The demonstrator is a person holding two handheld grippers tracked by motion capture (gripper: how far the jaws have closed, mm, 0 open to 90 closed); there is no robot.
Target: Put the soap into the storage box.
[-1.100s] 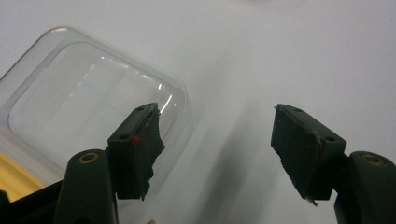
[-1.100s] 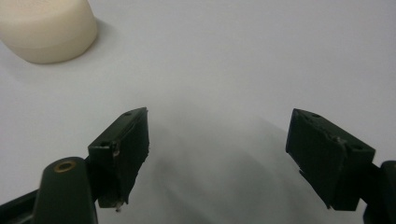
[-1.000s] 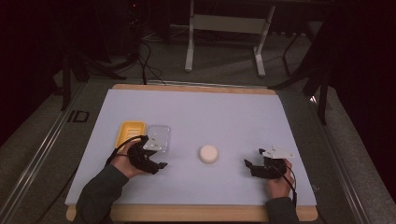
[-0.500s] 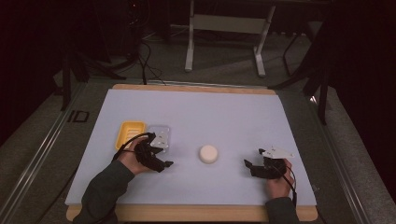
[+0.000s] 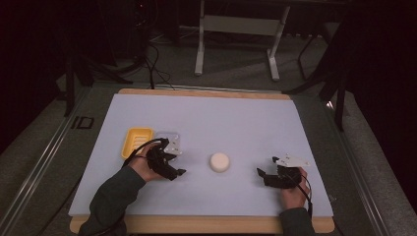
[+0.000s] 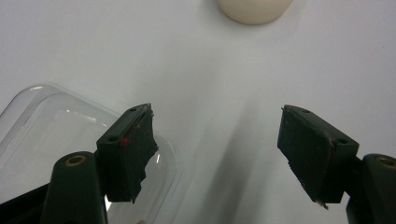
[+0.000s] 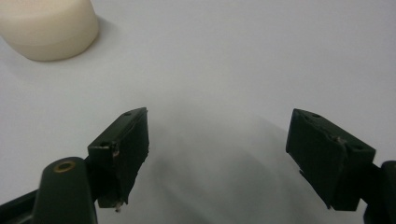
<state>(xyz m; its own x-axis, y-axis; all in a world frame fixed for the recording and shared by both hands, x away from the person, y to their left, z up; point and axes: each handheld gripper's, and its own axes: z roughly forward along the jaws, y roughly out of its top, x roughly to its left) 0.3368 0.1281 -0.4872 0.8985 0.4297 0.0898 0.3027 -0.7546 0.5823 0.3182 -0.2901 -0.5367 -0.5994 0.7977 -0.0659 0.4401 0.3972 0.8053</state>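
L gripper (image 5: 173, 169) is sitting low over the table (image 5: 236, 123), near the front-left, jaws spread wide and holding nothing. In the left gripper view (image 6: 217, 149) the gap btwn the jaws is showing bare white surface. Its left jaw is overlapping the corner of a clear plastic container (image 6: 46, 135); can't tell if it's touching or just above. In the high view that clear container (image 5: 167, 138) is lying just behind the L gripper, right beside a yellow tray (image 5: 136, 141) on its left side, the two touching or nearly so.

White round puck (image 5: 219, 162) is lying btwn the two grippers, closer to the L one, well apart from both. In the left gripper view the puck (image 6: 254, 9) is sitting ahead of the jaws and a bit right of centre, cut off by the top edge. In the right gripper view the puck (image 7: 46, 28) is sitting at top-left, off to the side of the jaw line, not btwn the jaws.

R gripper (image 5: 263, 176) is resting near the front-right, pointing toward the puck, grey plate on top. Its jaws (image 7: 217, 154) are also standing wide apart w/ nothing gripped, just white surface btwn them.

Both forearms are coming in from the bottom edge, in dark green sleeves.
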